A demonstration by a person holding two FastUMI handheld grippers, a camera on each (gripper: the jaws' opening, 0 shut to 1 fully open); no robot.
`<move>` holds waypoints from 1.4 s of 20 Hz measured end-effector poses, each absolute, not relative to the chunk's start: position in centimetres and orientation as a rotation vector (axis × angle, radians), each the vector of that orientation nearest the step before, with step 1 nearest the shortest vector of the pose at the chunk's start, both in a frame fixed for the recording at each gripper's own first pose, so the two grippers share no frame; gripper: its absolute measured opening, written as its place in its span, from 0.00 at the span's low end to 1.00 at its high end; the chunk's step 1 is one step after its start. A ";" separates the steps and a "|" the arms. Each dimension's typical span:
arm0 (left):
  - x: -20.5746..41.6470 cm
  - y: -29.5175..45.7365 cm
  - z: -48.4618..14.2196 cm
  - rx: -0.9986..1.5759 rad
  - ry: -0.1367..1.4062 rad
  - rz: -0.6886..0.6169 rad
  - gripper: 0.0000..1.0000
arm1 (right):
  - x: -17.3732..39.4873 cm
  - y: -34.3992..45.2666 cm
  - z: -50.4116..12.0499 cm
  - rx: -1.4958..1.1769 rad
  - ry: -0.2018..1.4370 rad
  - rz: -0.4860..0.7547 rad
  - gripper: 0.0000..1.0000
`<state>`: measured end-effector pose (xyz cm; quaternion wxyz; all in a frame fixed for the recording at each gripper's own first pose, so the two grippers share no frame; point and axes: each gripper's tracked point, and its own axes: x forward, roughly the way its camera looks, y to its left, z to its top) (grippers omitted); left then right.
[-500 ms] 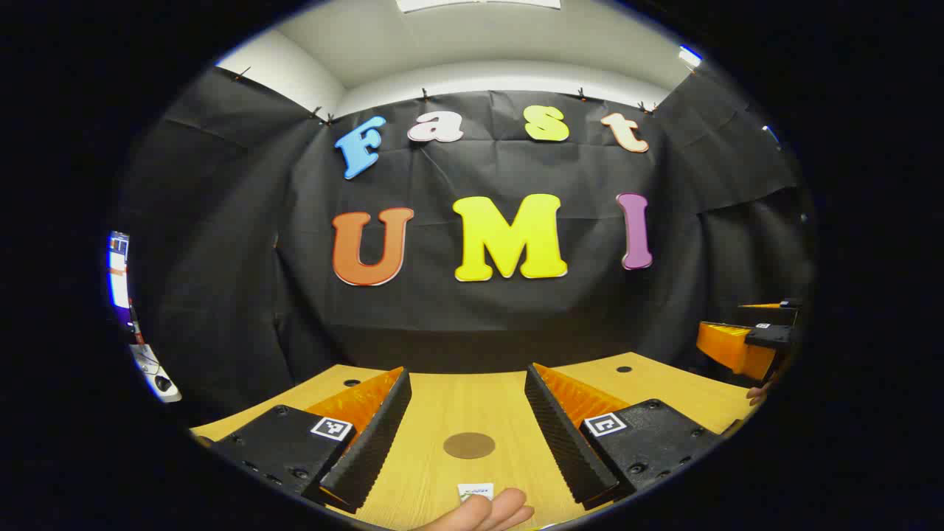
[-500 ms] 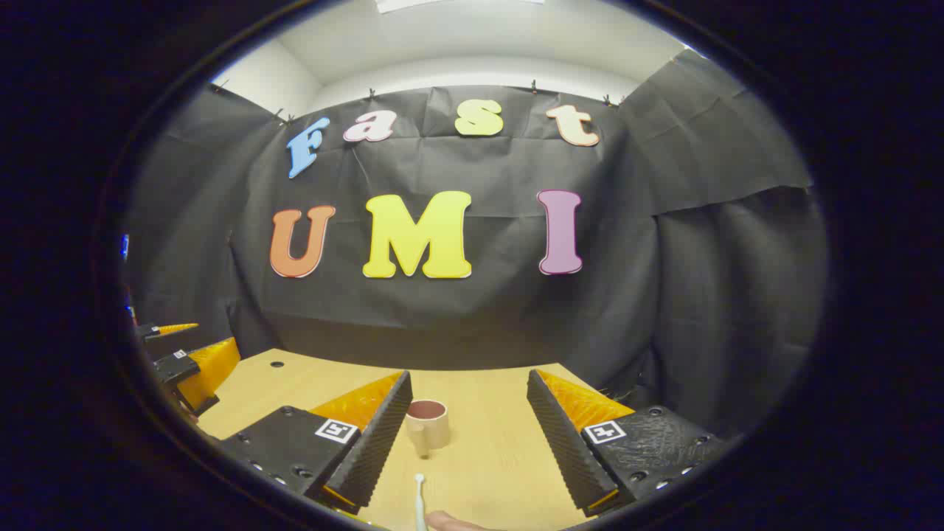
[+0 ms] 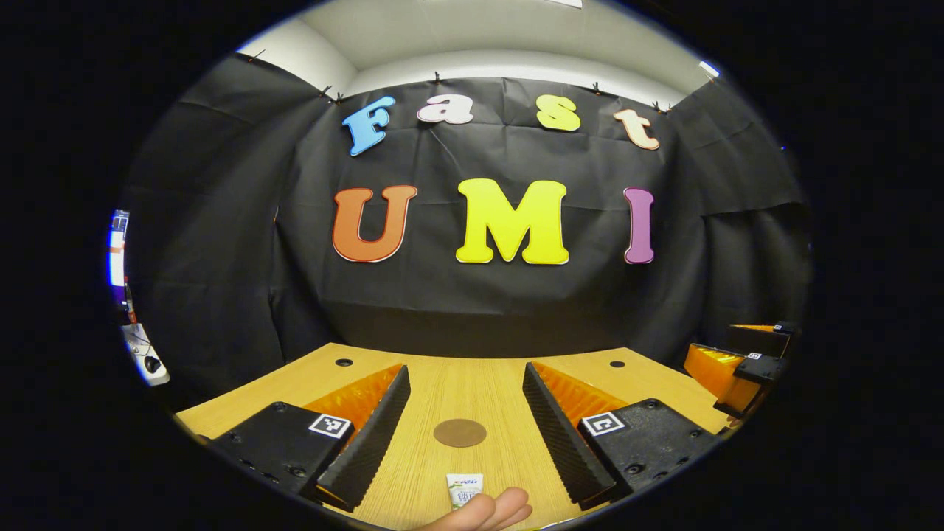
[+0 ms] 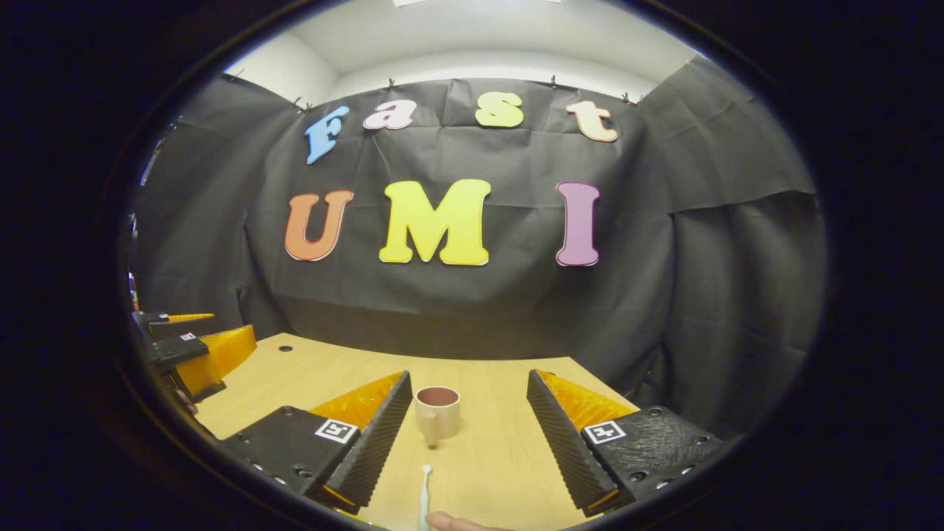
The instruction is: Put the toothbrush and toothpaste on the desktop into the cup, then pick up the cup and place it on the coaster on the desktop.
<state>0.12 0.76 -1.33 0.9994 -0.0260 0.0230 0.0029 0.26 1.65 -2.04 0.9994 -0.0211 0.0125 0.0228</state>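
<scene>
both handheld tools were seen with their jaws spread wide and nothing gripped. the left gripper (image 3: 464, 435), with black ribbed pads and orange finger backs, was held low over the light wooden desktop (image 3: 472, 376). between its fingers, on the bare wood, the flat round brown coaster (image 3: 459, 433) was framed. nearer the camera than the coaster, the crimped end of the white toothpaste tube (image 3: 464, 488) was seen lying on the wood, with a person's fingertips (image 3: 490, 511) touching or overlapping its near end at the bottom edge; whether the tube was being pinched could not be told. at the far right of the left gripper view, the other tool was seen as an orange and black shape, well apart from the coaster.

the right gripper (image 4: 466, 439) was likewise held released above the desktop. the beige ceramic cup with a reddish-brown inside (image 4: 437, 414) was seen standing upright between its fingers, closer to the left finger, its small handle turned toward the camera. just in front of the cup, apart from it, the pale slim toothbrush (image 4: 424, 495) was seen lying lengthwise on the wood, its rounded end pointing at the cup. a fingertip (image 4: 451, 523) was seen at the bottom edge beside the brush's near end.
</scene>
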 end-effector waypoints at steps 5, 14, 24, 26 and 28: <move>0.6 0.8 -1.5 -0.017 0.034 0.002 0.98 | 1.0 2.3 -2.3 -0.047 0.019 0.051 0.97; 0.8 1.0 -1.7 0.000 0.031 0.027 0.97 | 0.8 2.0 -4.9 -0.069 0.086 0.063 0.97; 0.7 0.9 -1.7 -0.002 0.030 0.014 0.97 | 2.4 4.6 -15.8 -0.129 0.322 0.118 0.95; 0.9 1.0 -1.8 -0.002 0.034 0.017 0.97 | 2.6 5.0 -18.2 -0.129 0.384 0.128 0.98; 0.9 0.9 -1.9 -0.004 0.039 0.014 0.97 | 2.7 5.7 -20.9 -0.122 0.466 0.152 0.92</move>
